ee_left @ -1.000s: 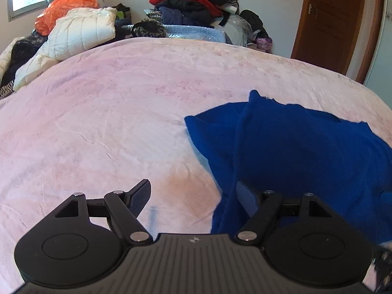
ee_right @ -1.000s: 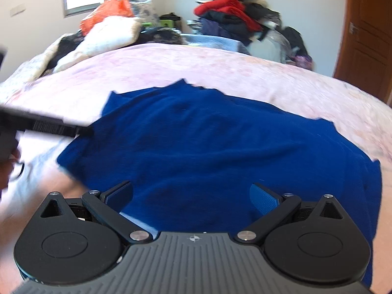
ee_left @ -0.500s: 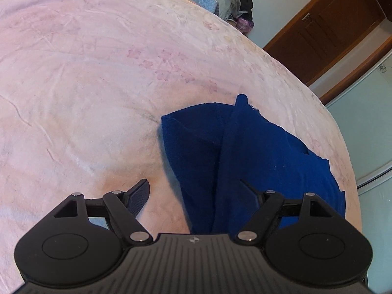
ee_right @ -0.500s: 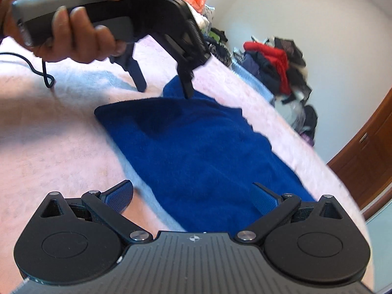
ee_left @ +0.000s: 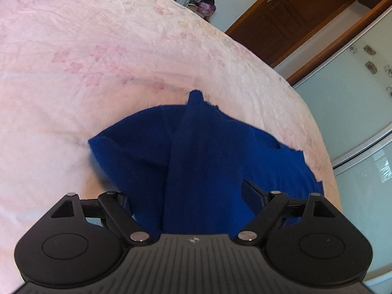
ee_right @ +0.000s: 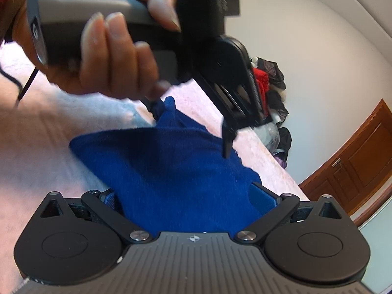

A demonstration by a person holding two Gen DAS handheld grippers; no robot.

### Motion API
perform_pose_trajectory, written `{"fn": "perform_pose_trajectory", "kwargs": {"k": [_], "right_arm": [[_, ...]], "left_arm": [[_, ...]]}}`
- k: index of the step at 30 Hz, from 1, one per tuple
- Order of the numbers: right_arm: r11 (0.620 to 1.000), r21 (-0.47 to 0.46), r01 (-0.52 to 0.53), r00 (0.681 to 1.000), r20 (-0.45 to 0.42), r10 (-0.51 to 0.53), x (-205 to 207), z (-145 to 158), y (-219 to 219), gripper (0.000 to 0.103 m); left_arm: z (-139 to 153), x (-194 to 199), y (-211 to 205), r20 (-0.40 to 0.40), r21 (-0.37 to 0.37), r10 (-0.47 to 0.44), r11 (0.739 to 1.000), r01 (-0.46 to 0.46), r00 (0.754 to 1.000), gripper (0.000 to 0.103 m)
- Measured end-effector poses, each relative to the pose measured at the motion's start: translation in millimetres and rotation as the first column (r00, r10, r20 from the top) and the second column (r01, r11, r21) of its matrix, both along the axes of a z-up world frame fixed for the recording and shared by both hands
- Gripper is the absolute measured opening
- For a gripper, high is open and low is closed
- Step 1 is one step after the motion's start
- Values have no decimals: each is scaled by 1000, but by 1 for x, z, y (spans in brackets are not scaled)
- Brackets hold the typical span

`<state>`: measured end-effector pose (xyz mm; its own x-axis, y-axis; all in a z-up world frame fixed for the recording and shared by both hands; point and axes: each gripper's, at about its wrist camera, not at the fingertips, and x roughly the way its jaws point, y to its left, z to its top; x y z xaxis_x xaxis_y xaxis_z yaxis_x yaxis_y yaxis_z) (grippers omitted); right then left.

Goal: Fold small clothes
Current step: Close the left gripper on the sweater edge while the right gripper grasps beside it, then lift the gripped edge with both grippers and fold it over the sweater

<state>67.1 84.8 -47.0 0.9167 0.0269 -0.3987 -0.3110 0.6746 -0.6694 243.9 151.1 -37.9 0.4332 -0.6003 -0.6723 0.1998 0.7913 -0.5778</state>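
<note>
A dark blue knitted garment lies partly folded on the pink bedspread, one flap laid over its middle. My left gripper is open and hovers above the garment's near edge, holding nothing. My right gripper is open above the same garment, also empty. In the right wrist view the left gripper, held in a hand, is above the garment's far end with its fingers spread.
A heap of clothes lies at the far end of the bed by the white wall. A brown wooden door and a glass sliding panel stand beyond the bed's right edge.
Both grippers have tilted and swung over the garment. The left gripper has come closer to the right wrist camera and now sits above the garment's far end. Both stay open.
</note>
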Motion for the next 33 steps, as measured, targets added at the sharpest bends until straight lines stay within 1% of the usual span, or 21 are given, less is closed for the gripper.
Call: {"fn": "perform_pose_trajectory", "kwargs": {"k": [2,3,4,5,6,7,8,9,10,11,12,13,14,15,17,20,23,26,27,31,33], "right_arm": [[1000,3,-11,1000,0,11,4,0,4,92],[1000,2,-18,1000,-1,18,6,-1,7,90],[1000,0,-26,1000,-3,26,7,0,9,85],[999,-1,-35,999,-11,35,9,0,10,77],[999,1,-44,999,-19,44,10,0,11,72],[999,2,-54,998,-29,54,11,0,12,63],[998,2,-64,997,-36,64,11,0,13,53],[997,6,-74,996,-46,74,12,0,13,48],[996,16,-82,995,-56,83,12,0,14,38],[996,27,-88,994,-64,89,11,0,13,34],[995,35,-95,993,-70,97,10,1,12,28],[994,43,-103,991,-76,106,9,1,11,22],[992,52,-111,990,-84,115,8,2,10,16],[991,65,-117,988,-91,122,7,4,9,12],[987,108,-118,986,-109,130,6,10,3,9],[973,208,-103,983,-130,132,9,25,-15,8],[955,285,-87,986,-113,124,3,40,-36,8],[938,338,-74,990,-90,111,-8,54,-56,8],[928,359,-104,987,-80,142,-13,57,-62,8],[918,389,-74,991,-72,111,-24,67,-87,8],[919,389,-65,993,-65,98,-31,62,-95,8]], "left_arm": [[-2,10,-1,-3,-37,6,999,-6,1000,85],[-4,15,-2,-6,-56,11,998,-11,1000,85],[-5,20,-3,-10,-72,16,997,-16,1000,85],[-6,25,-5,-9,-85,20,996,-21,1000,85],[-7,28,-7,-7,-91,23,996,-23,1000,84],[-7,31,-10,-2,-88,24,996,-24,1000,80],[-6,34,-15,0,-70,21,997,-21,1000,62],[-7,36,-19,0,-37,17,999,-17,1000,54],[-5,36,-23,14,0,20,1000,-20,1000,42],[-5,36,-27,16,29,9,1000,-10,1000,29],[-6,36,-29,8,42,5,999,-5,1000,23],[-7,36,-29,7,53,16,998,-17,1000,16],[-7,35,-29,6,58,31,998,-31,999,13],[-6,33,-28,7,56,43,997,-44,999,12],[0,28,-30,28,77,64,995,-66,998,10],[16,17,-43,91,154,67,985,-80,994,10],[35,6,-56,148,208,62,974,-93,987,10],[51,-2,-72,190,252,52,963,-100,981,10],[55,-3,-76,197,265,50,959,-102,979,10],[67,-10,-95,220,305,46,946,-113,975,10],[71,-12,-106,230,322,43,940,-117,972,9]]}}
